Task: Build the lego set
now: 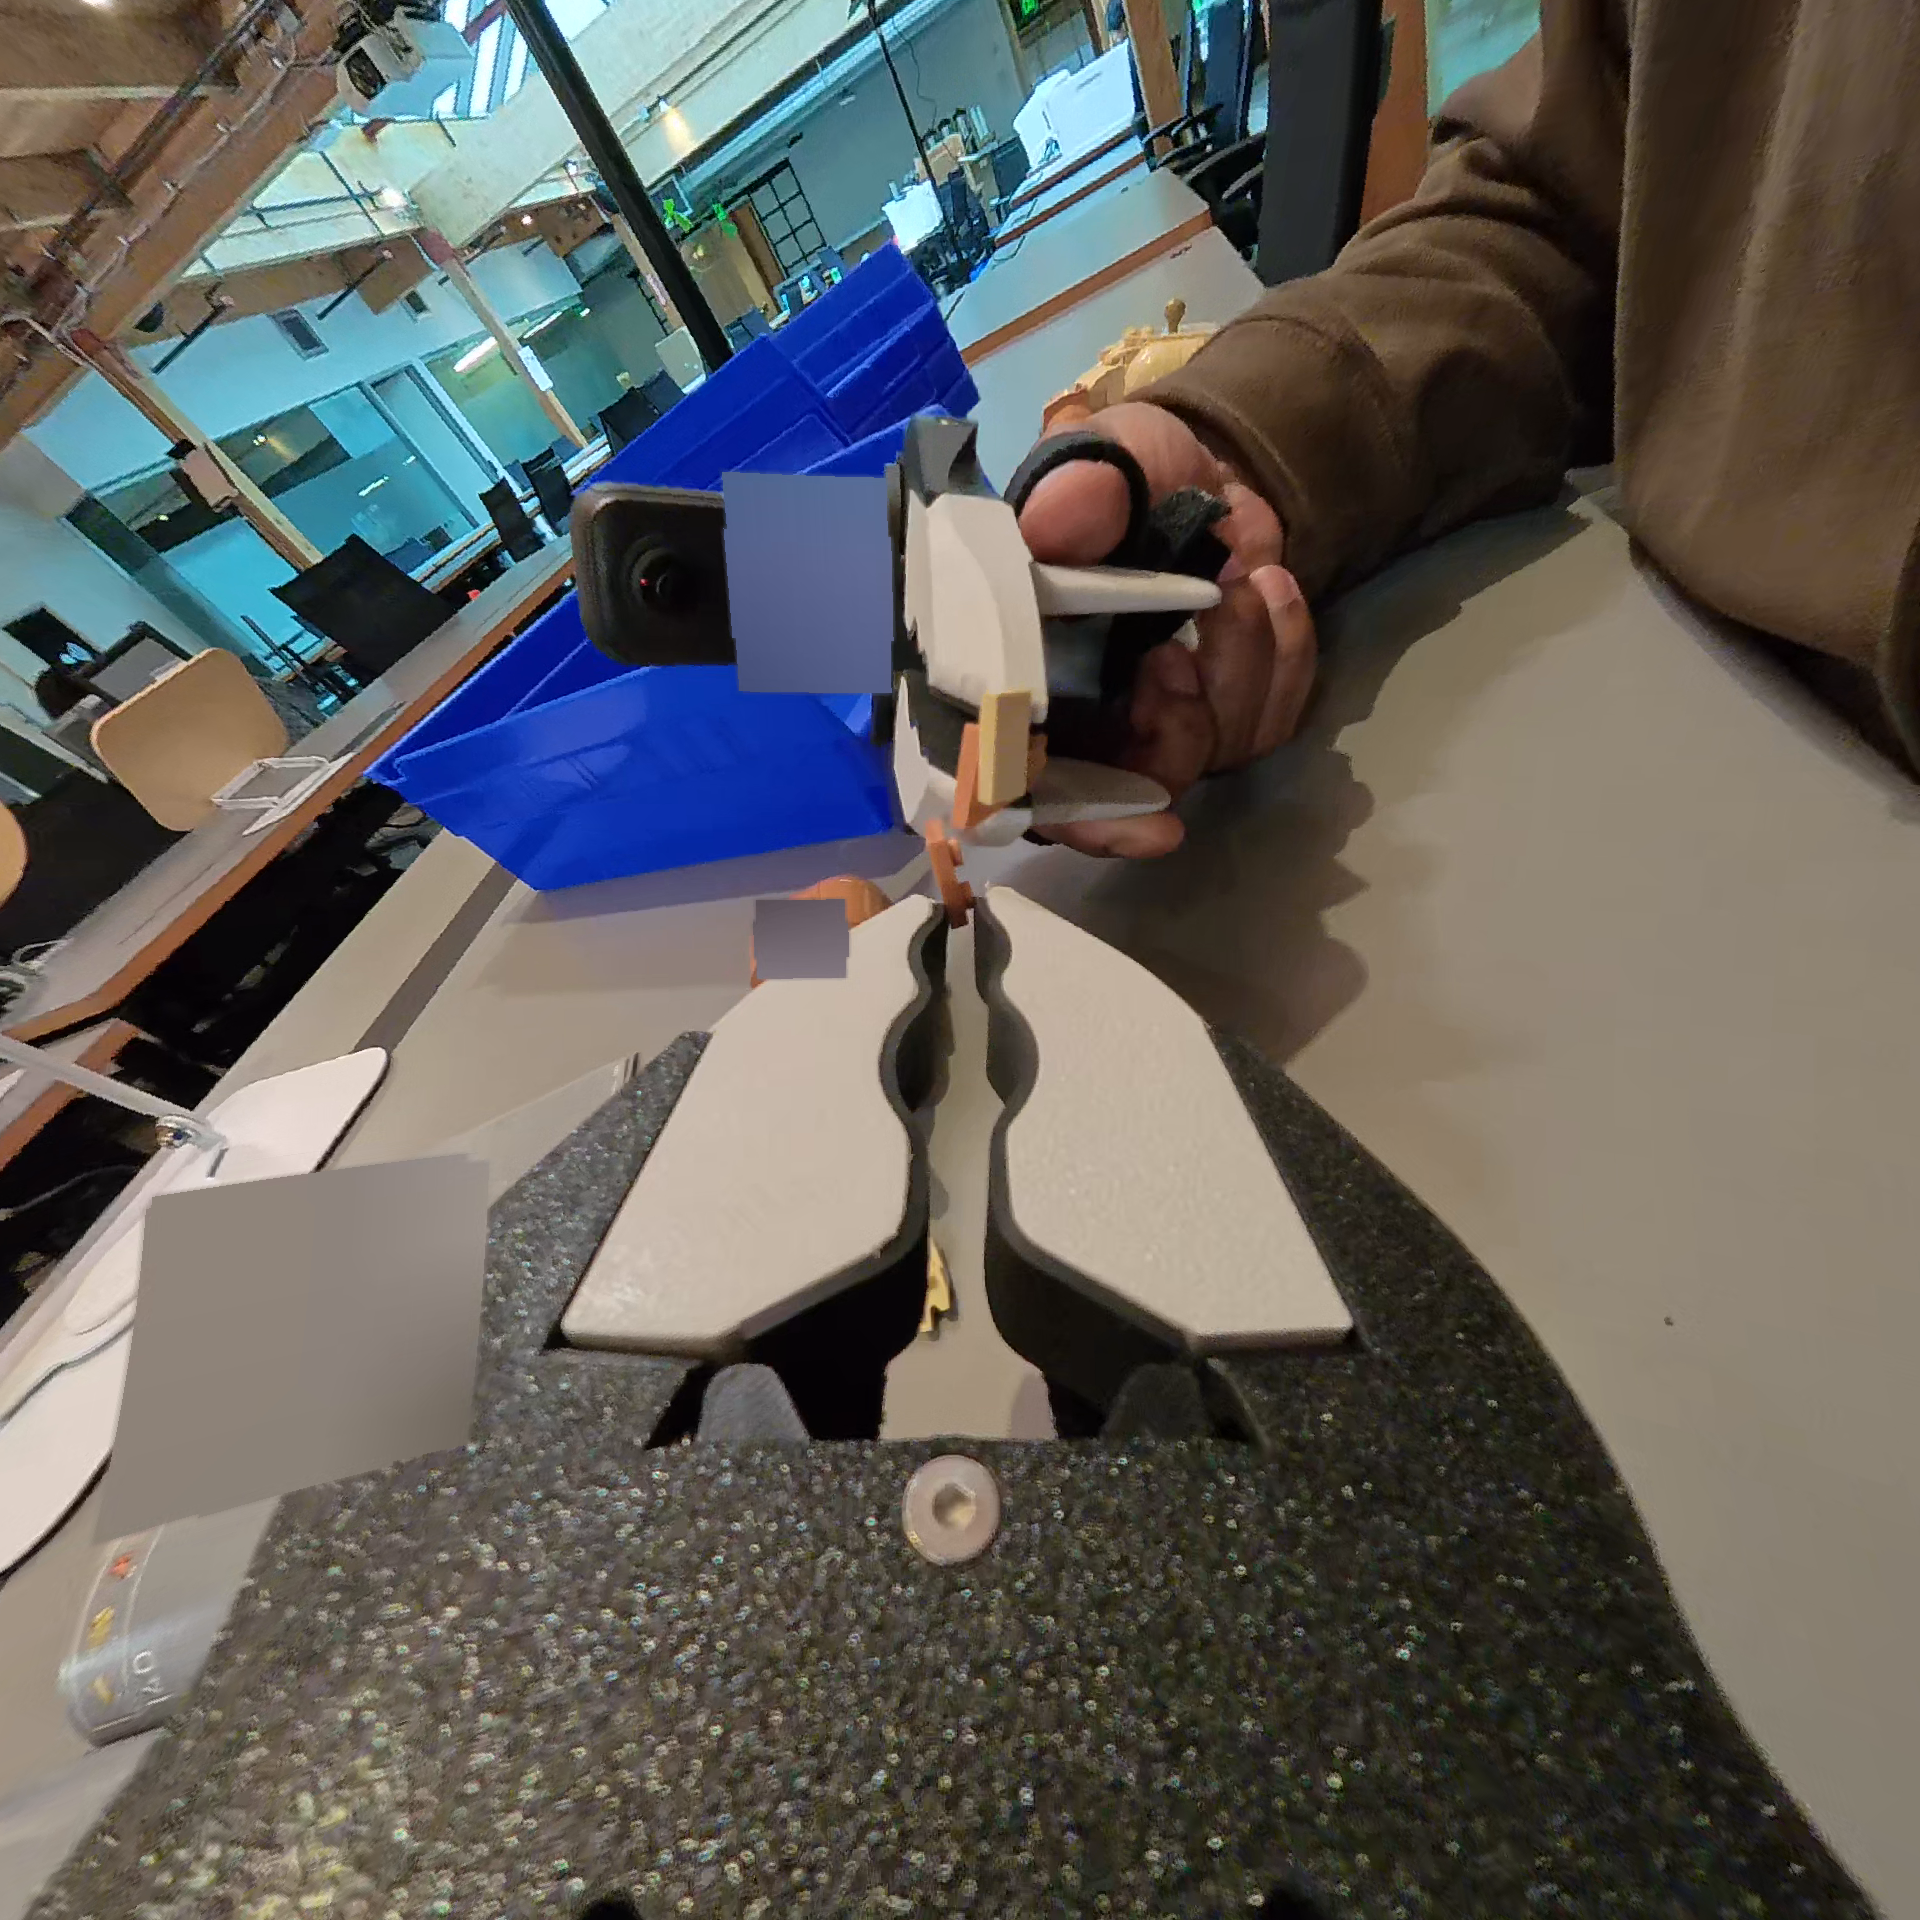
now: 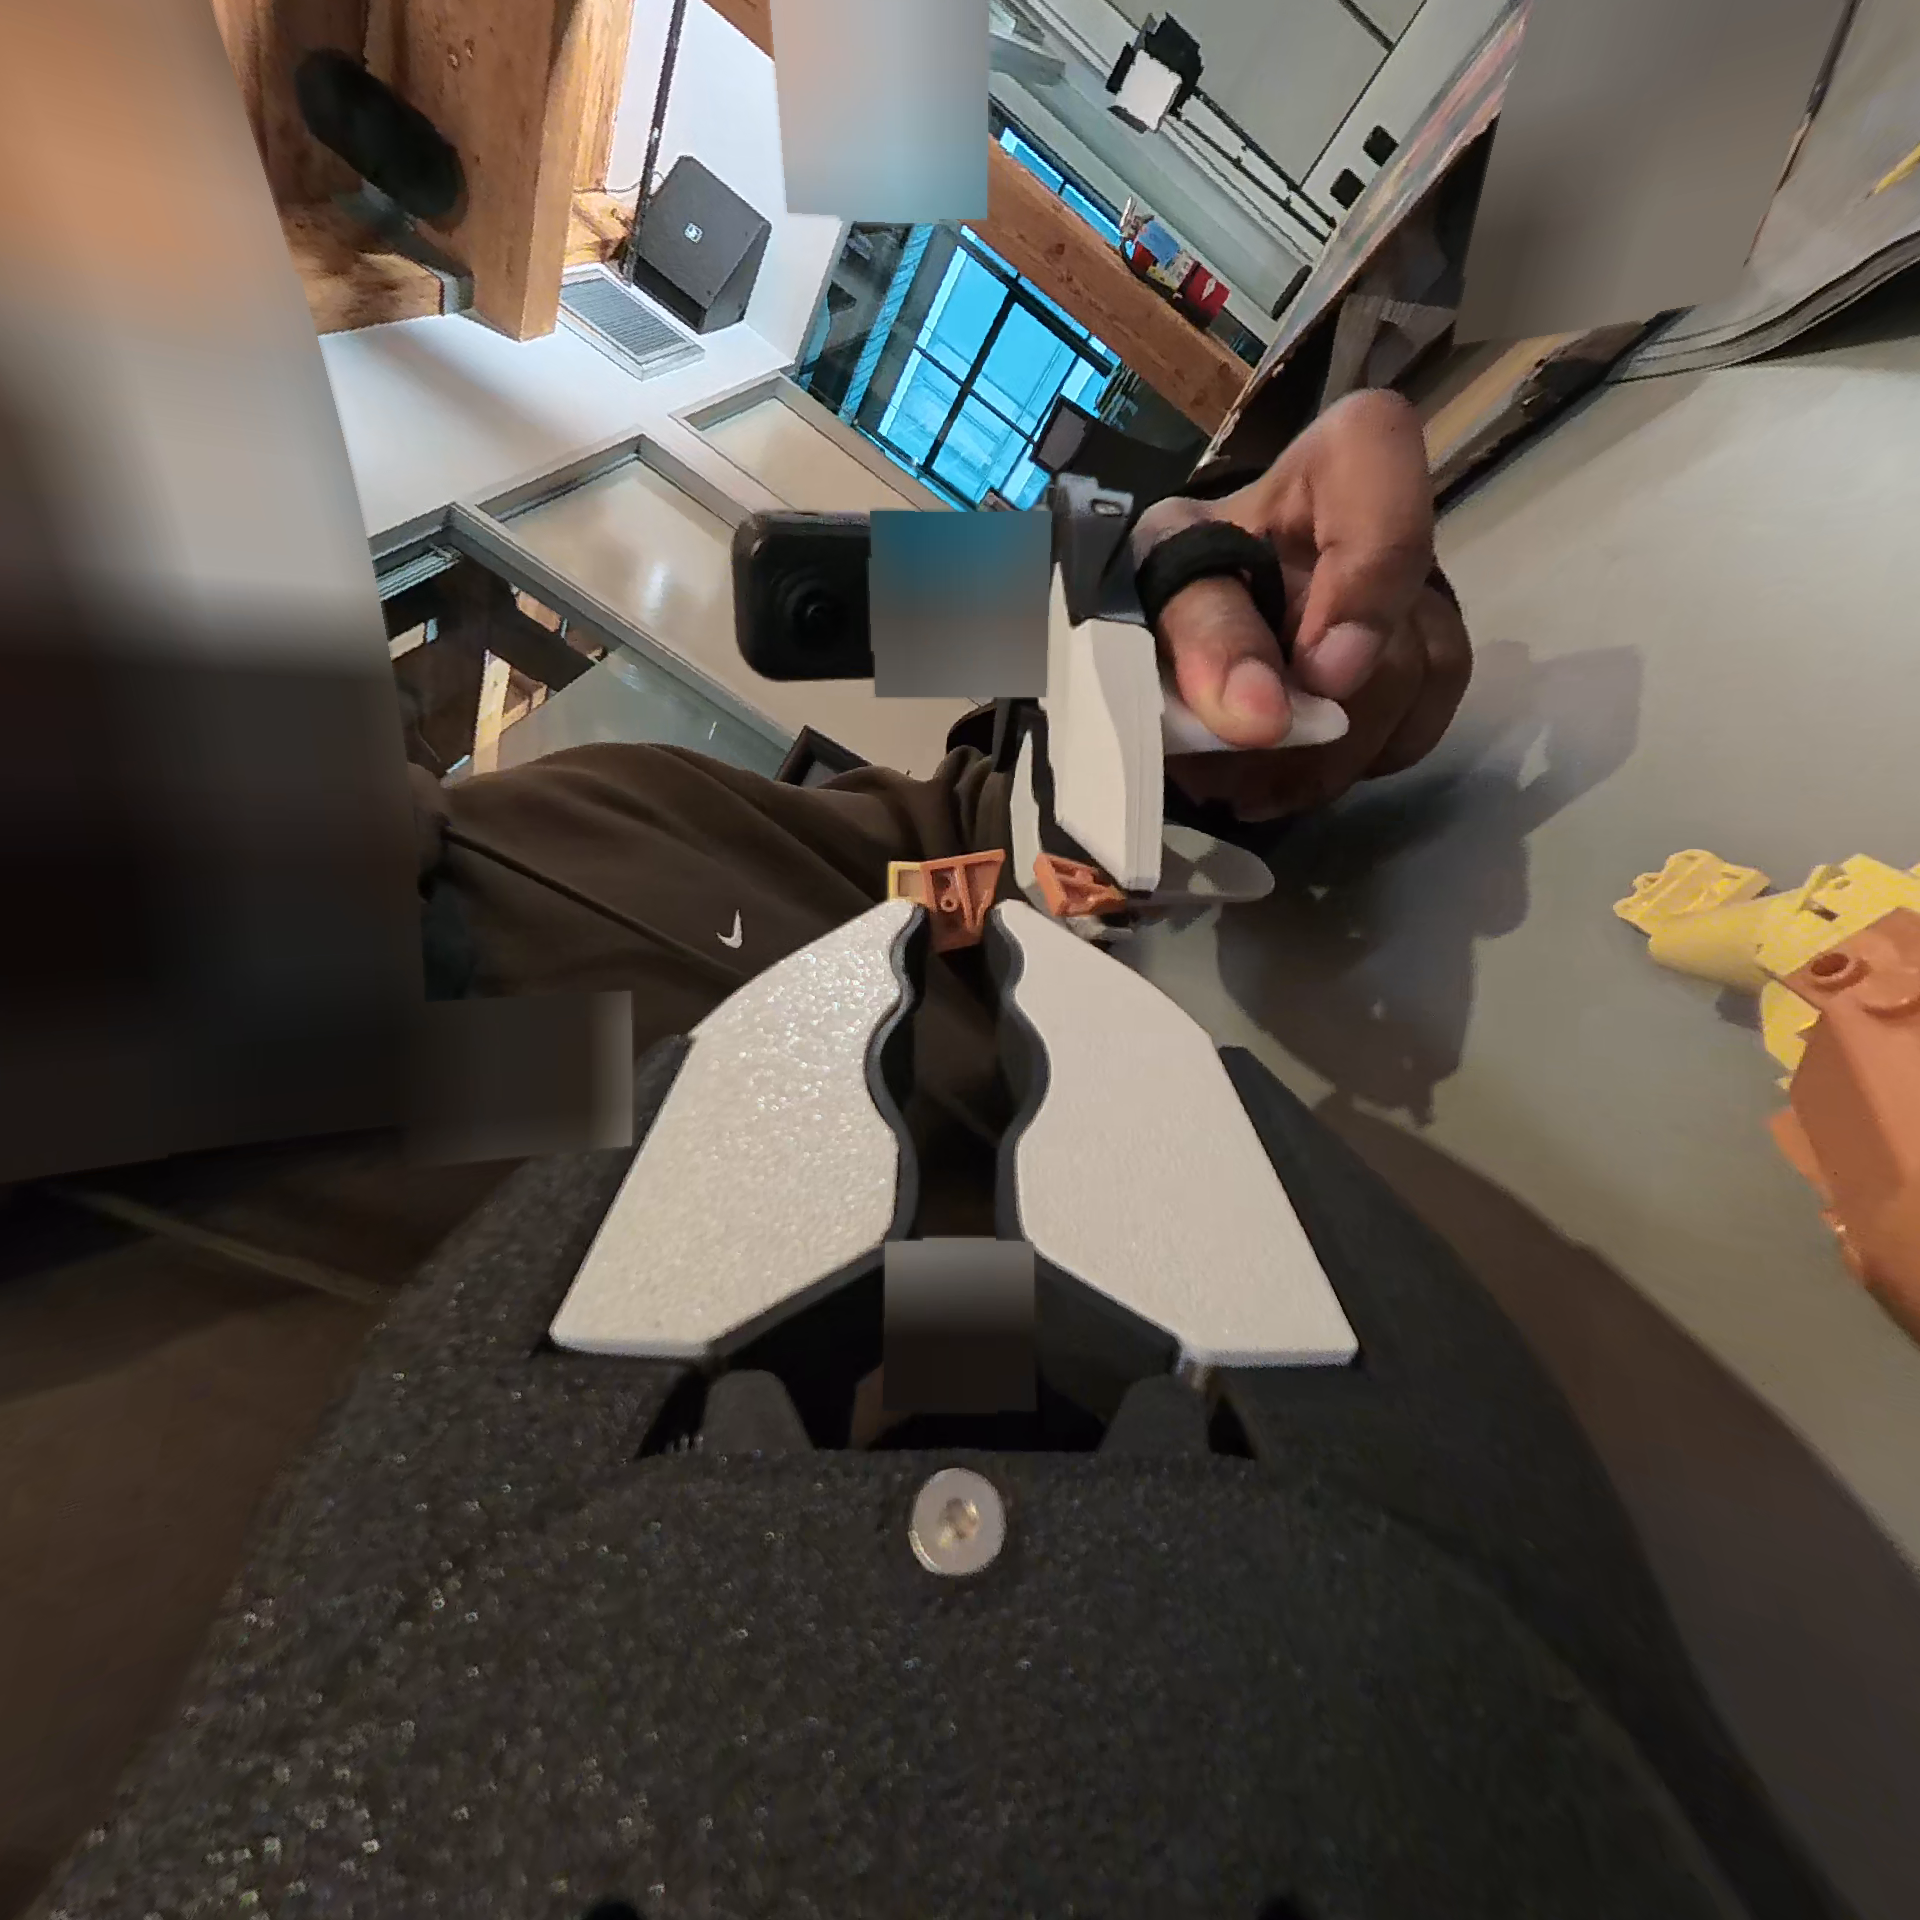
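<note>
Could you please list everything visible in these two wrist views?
small brown lego piece: one, brown, pinched at left gripper's tips.
brown-and-tan lego sub-assembly: one, clamped in right gripper.
partly built tan and brown lego model: one, on grey tabletop, right edge of right view.
blue plastic bins: several, nested, behind the grippers.
wooden chair: one, far left.
left gripper: shut, grey fingers.
right gripper: shut, grey fingers.
hands: two, brown sleeves.

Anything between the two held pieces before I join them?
Nothing visible. The left gripper pinches a small brown piece; the right gripper holds a brown-and-tan piece. Both hang above the table, with only open air between them.
</note>
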`<state>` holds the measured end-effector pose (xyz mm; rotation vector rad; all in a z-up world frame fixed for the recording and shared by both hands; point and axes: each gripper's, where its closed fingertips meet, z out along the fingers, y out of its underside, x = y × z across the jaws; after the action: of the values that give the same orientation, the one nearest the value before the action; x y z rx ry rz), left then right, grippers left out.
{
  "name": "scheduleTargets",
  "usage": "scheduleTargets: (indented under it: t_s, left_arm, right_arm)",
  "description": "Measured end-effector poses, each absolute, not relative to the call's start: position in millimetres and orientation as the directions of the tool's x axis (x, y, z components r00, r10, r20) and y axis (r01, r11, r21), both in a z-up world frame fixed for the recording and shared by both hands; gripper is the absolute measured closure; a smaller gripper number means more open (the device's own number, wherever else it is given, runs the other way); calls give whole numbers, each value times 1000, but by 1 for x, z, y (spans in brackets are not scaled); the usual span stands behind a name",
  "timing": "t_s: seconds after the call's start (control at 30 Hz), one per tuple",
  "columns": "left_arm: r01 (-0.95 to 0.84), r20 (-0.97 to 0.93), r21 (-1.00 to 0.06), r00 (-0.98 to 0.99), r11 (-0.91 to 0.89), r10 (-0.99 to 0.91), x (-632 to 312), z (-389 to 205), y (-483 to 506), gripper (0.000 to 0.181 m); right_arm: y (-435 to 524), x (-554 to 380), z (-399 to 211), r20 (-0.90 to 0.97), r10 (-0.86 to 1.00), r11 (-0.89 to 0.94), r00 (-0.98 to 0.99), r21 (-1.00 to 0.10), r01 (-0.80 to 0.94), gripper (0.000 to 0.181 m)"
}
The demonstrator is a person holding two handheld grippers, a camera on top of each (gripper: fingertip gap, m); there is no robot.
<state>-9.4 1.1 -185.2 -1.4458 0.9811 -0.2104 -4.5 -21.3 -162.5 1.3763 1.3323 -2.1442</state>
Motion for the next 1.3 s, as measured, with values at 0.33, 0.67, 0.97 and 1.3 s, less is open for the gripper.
scheduleTargets:
  t_s: [0.33,0.67,0.97,1.3]
  left_arm:
    - [-508,-502,-840,594,192,-628,-10,-191,2,176]
    - [-530,-490,-839,631,126,-601,-12,-200,13,177]
    - [-615,-539,-785,614,79,-576,-12,-215,18,177]
    - [-579,-468,-815,660,-2,-588,-17,-222,22,177]
  right_arm:
    - [-23,-8,-172,-848,246,-543,-469,-521,658,171]
    - [-12,-8,-186,-791,468,-482,-393,-601,637,171]
    - [-16,-10,-199,-778,534,-454,-331,-594,664,171]
    - [-4,-14,-211,-693,673,-418,-257,-644,641,172]
